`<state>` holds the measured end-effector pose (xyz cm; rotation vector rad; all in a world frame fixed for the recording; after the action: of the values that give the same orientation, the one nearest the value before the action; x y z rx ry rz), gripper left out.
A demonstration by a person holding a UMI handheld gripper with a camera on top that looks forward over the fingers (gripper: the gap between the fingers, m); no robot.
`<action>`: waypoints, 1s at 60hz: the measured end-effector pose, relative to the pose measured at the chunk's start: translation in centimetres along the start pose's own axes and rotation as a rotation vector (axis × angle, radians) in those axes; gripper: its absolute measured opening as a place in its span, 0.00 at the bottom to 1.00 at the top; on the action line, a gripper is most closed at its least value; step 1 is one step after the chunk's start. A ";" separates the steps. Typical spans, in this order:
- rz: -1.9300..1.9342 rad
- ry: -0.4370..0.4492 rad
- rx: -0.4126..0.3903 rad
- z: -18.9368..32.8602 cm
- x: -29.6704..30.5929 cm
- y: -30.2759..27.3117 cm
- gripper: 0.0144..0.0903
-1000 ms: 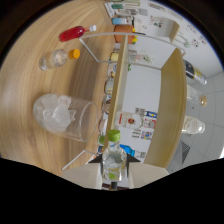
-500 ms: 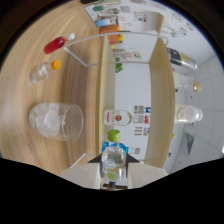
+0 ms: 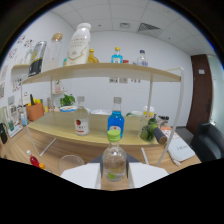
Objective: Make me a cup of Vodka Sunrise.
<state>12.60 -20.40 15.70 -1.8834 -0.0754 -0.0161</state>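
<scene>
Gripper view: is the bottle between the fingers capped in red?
No, the small clear bottle held between the gripper's fingers has a green cap.

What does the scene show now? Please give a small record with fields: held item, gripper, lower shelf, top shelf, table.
held item: small clear bottle with a green cap, upright
gripper: gripper fingers shut on the small clear bottle
lower shelf: clear bottle with red label, blue bottle, green item
top shelf: large white bottle, small blue-capped bottle
table: empty glass beside the fingers, red item further out
</scene>
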 end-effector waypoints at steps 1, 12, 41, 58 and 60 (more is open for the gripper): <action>0.010 0.002 -0.006 0.3 0.1 0.6 0.28; 0.084 0.032 -0.128 2.3 1.8 6.8 0.28; 0.117 0.050 -0.271 3.9 2.5 13.2 0.28; 0.120 0.049 -0.261 3.7 2.5 13.4 0.30; 0.116 0.053 -0.264 3.5 2.5 13.5 0.31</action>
<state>15.85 -21.12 1.92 -2.1471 0.0760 0.0042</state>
